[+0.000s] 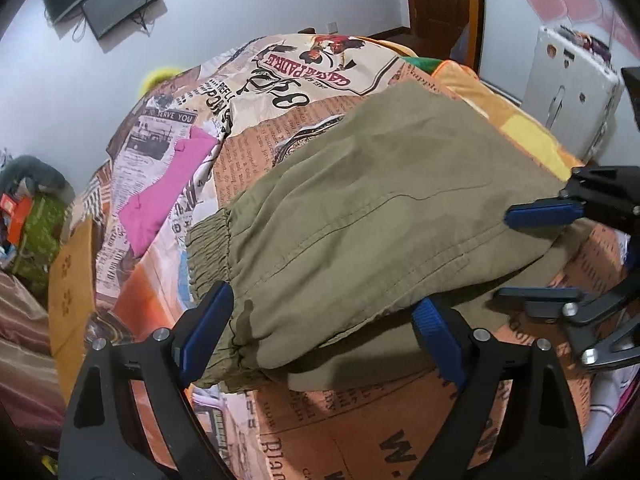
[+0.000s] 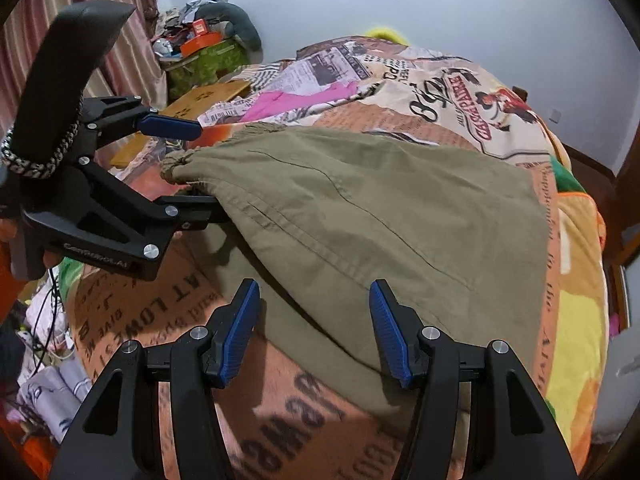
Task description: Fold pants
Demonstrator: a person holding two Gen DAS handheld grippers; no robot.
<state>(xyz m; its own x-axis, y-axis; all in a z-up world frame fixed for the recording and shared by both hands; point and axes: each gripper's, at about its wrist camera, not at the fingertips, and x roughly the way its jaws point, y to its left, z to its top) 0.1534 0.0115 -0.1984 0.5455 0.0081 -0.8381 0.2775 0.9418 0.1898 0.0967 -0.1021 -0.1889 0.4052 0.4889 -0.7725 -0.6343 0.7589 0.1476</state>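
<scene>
Pants (image 1: 360,208) in olive cloth lie across the bed (image 1: 360,432), on its newspaper-print cover, already doubled over so that one layer sits on another, with the elastic waistband (image 1: 208,248) at one end. We judge the fold to be under way: the upper layer hangs loosely over the lower one near us, so the next move calls for lowering and releasing it evenly, or taking a fresh grip for another fold.

Our left hand-held gripper (image 1: 324,336) has its jaws spread apart around the near edge of the cloth by the waistband; in the right wrist view one finger seems tucked under the fabric, so we cannot say it pinches anything. Our right hand-held gripper (image 2: 314,332) also stands with jaws wide apart, straddling the opposite near edge, gripping nothing.

A pink garment (image 1: 160,200) lies well apart on the bed. How the trouser legs lie underneath is hidden from us.
</scene>
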